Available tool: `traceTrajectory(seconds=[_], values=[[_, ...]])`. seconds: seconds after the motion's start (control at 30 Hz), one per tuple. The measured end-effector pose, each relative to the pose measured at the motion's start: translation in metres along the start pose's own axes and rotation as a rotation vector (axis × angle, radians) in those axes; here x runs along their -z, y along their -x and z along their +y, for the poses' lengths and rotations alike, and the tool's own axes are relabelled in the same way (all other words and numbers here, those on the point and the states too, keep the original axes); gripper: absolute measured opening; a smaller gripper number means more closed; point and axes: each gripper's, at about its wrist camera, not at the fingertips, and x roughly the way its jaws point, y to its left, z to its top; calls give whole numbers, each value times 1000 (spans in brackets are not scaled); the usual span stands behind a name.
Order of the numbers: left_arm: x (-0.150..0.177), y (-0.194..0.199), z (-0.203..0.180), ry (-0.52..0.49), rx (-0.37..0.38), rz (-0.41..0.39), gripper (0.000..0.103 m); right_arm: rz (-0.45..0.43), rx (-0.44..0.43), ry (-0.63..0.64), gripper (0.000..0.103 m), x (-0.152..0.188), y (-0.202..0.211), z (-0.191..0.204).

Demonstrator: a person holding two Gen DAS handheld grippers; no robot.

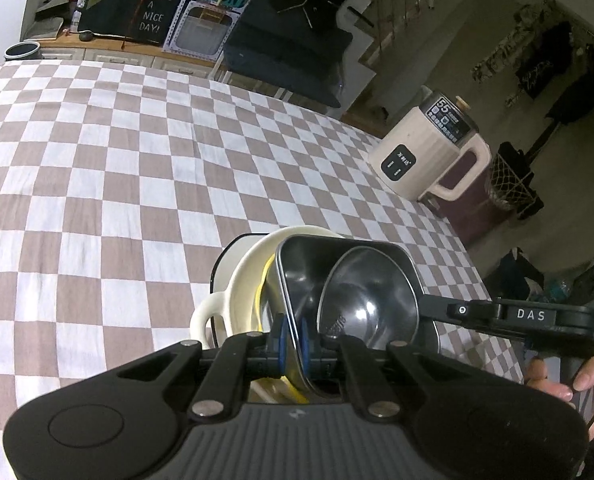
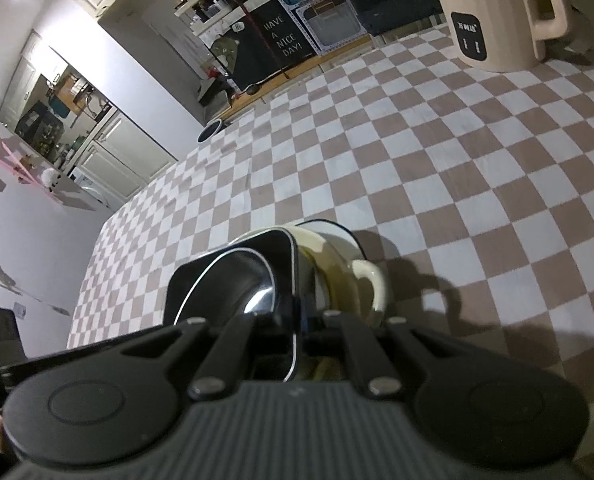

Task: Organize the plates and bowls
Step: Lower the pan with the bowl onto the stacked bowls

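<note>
A steel square tray (image 1: pixel 317 276) holds a round steel bowl (image 1: pixel 367 300) and sits nested in a cream handled dish (image 1: pixel 233 292) on the checkered tablecloth (image 1: pixel 117 184). My left gripper (image 1: pixel 293 346) is shut on the tray's near rim. My right gripper (image 1: pixel 429 306) reaches in from the right and grips the tray's right rim. In the right wrist view the same tray (image 2: pixel 225 280), bowl (image 2: pixel 237 288) and cream dish (image 2: pixel 349 276) lie just ahead, with my right gripper (image 2: pixel 297 320) shut on the tray's rim.
A cream electric kettle (image 1: pixel 429 148) stands at the table's far right edge; it also shows in the right wrist view (image 2: pixel 493 12). A dark round bin (image 1: pixel 21 50) stands beyond the far left corner. The table edge (image 1: pixel 473 264) runs close on the right.
</note>
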Motion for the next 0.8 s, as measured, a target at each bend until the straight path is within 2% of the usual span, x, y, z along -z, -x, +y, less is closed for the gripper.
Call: traceTrajectory(seconds=[0.33, 0.43, 0.5, 0.57, 0.67, 0.73, 0.8], values=[[-1, 0, -2, -13, -9, 11, 7, 6, 2, 0, 5, 1, 0, 0], [-1, 3, -3, -26, -16, 10, 11, 9, 7, 2, 5, 1, 0, 0], [-2, 6, -4, -23, -22, 7, 16, 11, 21, 7, 11, 1, 0, 1], [-2, 11, -4, -20, -27, -1, 26, 7, 33, 15, 13, 0, 2, 2], [-2, 22, -5, -26, -44, -20, 33, -22, 57, 42, 13, 1, 12, 6], [-2, 32, -8, -33, -57, -43, 42, -59, 95, 86, 13, 2, 22, 10], [-2, 44, -12, -36, -63, -74, 64, -107, 127, 141, 24, 5, 35, 17]])
